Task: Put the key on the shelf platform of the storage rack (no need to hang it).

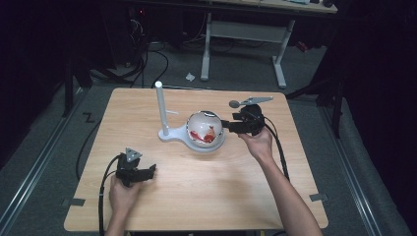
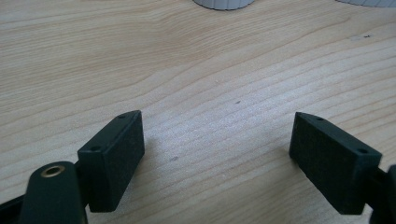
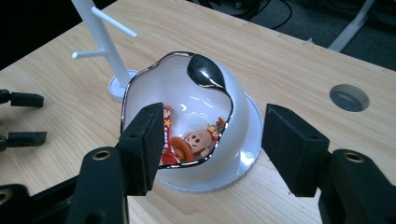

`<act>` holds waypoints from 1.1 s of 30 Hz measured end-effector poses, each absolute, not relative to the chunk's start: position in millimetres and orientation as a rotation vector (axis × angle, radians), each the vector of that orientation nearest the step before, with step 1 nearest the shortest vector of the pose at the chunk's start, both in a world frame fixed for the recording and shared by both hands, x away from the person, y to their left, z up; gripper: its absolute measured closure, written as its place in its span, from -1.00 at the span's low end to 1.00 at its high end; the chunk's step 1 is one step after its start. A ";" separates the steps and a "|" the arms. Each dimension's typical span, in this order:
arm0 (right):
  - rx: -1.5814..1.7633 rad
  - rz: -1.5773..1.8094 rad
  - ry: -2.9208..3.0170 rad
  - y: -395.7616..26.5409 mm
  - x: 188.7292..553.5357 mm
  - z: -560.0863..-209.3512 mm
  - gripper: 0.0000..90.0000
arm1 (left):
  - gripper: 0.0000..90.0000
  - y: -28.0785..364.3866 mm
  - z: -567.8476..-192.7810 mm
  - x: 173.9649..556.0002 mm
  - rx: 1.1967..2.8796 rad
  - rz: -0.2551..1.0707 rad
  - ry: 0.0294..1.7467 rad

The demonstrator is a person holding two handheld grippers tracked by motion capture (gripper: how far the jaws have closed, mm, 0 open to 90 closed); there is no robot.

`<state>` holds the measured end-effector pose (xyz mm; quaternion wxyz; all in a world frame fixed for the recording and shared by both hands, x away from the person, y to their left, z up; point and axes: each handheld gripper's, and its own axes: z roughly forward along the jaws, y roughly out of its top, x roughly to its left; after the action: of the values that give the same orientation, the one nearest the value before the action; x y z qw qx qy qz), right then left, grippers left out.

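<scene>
A white rounded bowl (image 1: 205,129) with a wavy dark-edged rim and a red cartoon figure inside sits on the round plate of a white stand (image 1: 169,135). A thin upright pole (image 1: 160,105) rises from the stand to the bowl's left. My right gripper (image 1: 226,125) is held level at the bowl's right side. In the right gripper view the bowl (image 3: 201,93) lies just beyond my right gripper (image 3: 215,135); its jaws stand apart, the right one off the bowl's wall. My left gripper (image 1: 152,171) rests near the table's front left, and in its own view my left gripper (image 2: 217,135) is open over bare wood.
The wooden table (image 1: 196,196) has a round hole (image 3: 349,97) behind the bowl. Two short pegs stick out from the pole (image 3: 105,32). A white-legged desk (image 1: 246,29) and cables stand on the floor beyond the far edge.
</scene>
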<state>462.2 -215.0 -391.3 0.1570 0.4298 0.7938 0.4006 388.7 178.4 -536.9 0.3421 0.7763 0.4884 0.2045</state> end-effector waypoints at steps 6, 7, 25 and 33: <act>1.240 1.158 2.242 -225.3 456.5 -388.7 -0.10 | -0.59 178.4 -536.9 388.7 2.019 0.532 1.270; 1.247 1.155 2.240 -227.3 455.4 -388.6 -0.10 | -0.59 178.3 -536.9 388.7 2.018 0.532 1.270; 1.256 1.161 2.194 -256.8 431.4 -383.9 -0.09 | -0.59 178.3 -536.9 388.7 2.018 0.532 1.270; 1.257 1.164 2.168 -271.6 419.9 -380.8 -0.10 | -0.59 178.3 -536.9 388.7 2.019 0.533 1.270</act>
<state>419.9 -271.6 -380.8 0.1883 0.4468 0.7705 0.4138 388.7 178.3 -536.9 0.3419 0.7763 0.4883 0.2048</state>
